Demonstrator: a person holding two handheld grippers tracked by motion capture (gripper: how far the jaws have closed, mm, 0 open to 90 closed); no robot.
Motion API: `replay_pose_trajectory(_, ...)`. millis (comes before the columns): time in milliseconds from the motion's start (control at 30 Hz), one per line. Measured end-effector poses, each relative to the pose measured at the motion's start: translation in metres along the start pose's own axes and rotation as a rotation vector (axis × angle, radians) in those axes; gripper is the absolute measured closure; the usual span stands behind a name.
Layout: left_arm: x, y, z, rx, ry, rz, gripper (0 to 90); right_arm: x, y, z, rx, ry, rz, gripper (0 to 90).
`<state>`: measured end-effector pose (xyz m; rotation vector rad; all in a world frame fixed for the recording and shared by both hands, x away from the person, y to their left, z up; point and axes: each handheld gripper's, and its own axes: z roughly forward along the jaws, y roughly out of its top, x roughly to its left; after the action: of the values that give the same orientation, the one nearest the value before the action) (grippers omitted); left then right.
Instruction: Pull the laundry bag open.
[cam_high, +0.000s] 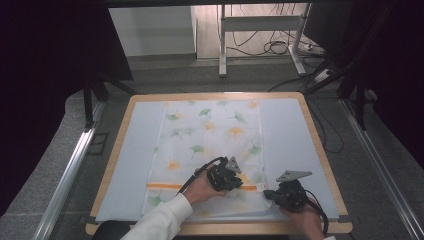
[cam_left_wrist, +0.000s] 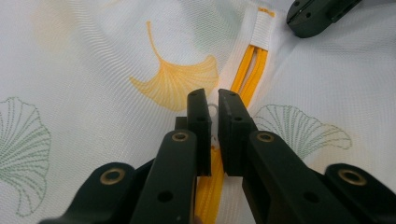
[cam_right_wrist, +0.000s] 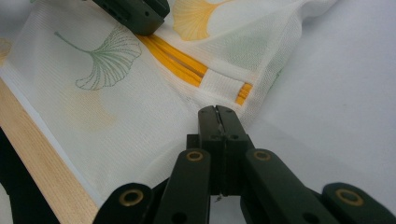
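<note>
A white mesh cover (cam_high: 210, 140) printed with ginkgo leaves lies flat on the table, an orange zipper (cam_high: 165, 186) running across near its front end. My left gripper (cam_high: 234, 184) sits over the zipper (cam_left_wrist: 252, 70). Its jaws (cam_left_wrist: 215, 100) are closed on the small white zipper pull (cam_left_wrist: 213, 111). My right gripper (cam_high: 267, 194) is at the cover's front right corner. In the right gripper view its jaws (cam_right_wrist: 217, 112) are shut on the thin mesh edge just short of the zipper's end (cam_right_wrist: 243, 93). The left gripper (cam_right_wrist: 135, 14) shows at the top there.
The cover rests on a pale blue mat (cam_high: 285, 130) over a wooden table (cam_high: 320, 150), whose front edge (cam_right_wrist: 42, 168) is close to my hands. Beyond the table are a grey floor, metal rails (cam_high: 70, 170), a desk frame and cables (cam_high: 280, 47).
</note>
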<state>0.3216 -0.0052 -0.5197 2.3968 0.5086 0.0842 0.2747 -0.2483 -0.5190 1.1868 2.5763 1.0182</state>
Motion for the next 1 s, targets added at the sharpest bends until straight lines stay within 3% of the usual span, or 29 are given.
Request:
replay_pose_trajectory(500,-0.005,0.0,-0.001,0.0,0.015,0.029,85.0,0.001,0.002,0.0,0.001,-0.01,-0.01,89.2)
replay_pose_trajectory(667,-0.005,0.002,0.001,0.003,0.017,0.03,85.0,0.005,0.014,-0.001,-0.039,-0.017,-0.024,89.1)
replay_pose_trajectory(800,-0.005,0.003,0.002,0.005,0.02,0.032,85.0,0.006,0.022,0.007,-0.02,-0.026,-0.035,89.1)
replay_pose_trajectory(1000,-0.006,0.007,0.004,0.013,0.035,0.049,85.0,0.002,0.03,0.019,0.012,-0.045,-0.014,89.1)
